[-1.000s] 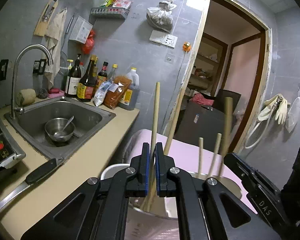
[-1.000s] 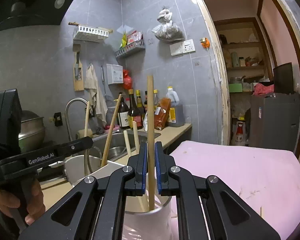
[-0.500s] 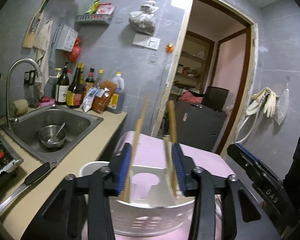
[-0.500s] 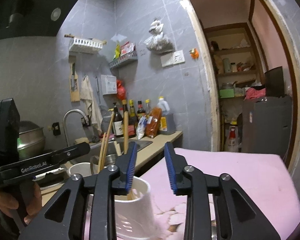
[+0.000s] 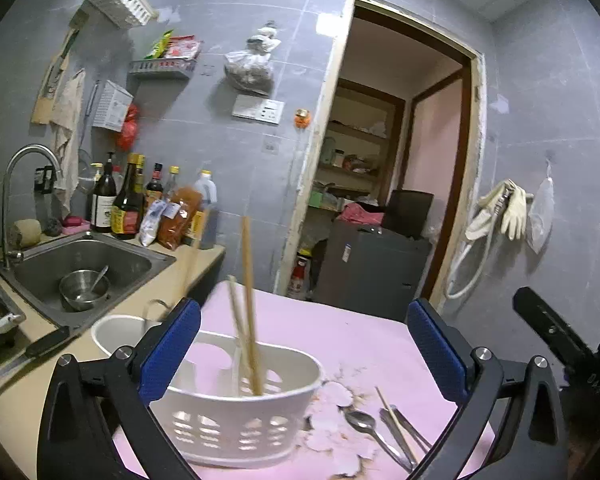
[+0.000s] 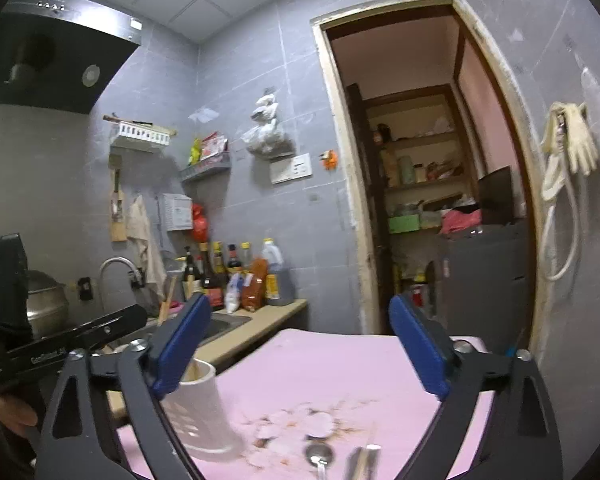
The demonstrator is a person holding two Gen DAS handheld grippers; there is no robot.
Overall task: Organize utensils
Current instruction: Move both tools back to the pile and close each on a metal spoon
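A white slotted utensil holder point(image 5: 236, 420) stands on the pink table top point(image 5: 360, 340). Several wooden chopsticks point(image 5: 247, 312) lean loose inside it. My left gripper point(image 5: 304, 350) is just behind the holder, its jaws opening wide, with no pad touching anything. To the right of the holder lie a metal spoon point(image 5: 362, 420), other metal utensils and one chopstick point(image 5: 396, 428). In the right wrist view my right gripper point(image 6: 300, 346) is also opening, nothing held. The holder point(image 6: 204, 412) shows below its left finger and the spoon point(image 6: 320, 456) at the bottom edge.
Left of the table runs a counter with a steel sink point(image 5: 40, 264) holding a metal bowl point(image 5: 84, 290), sauce bottles point(image 5: 128, 200), a knife point(image 5: 28, 352) and a white bowl point(image 5: 116, 332). A dark cabinet point(image 5: 372, 268) stands by the doorway behind the table.
Both grippers were shut on upright chopsticks over the holder. They have let go, opened wide and drawn back and up; the chopsticks now rest in the holder.
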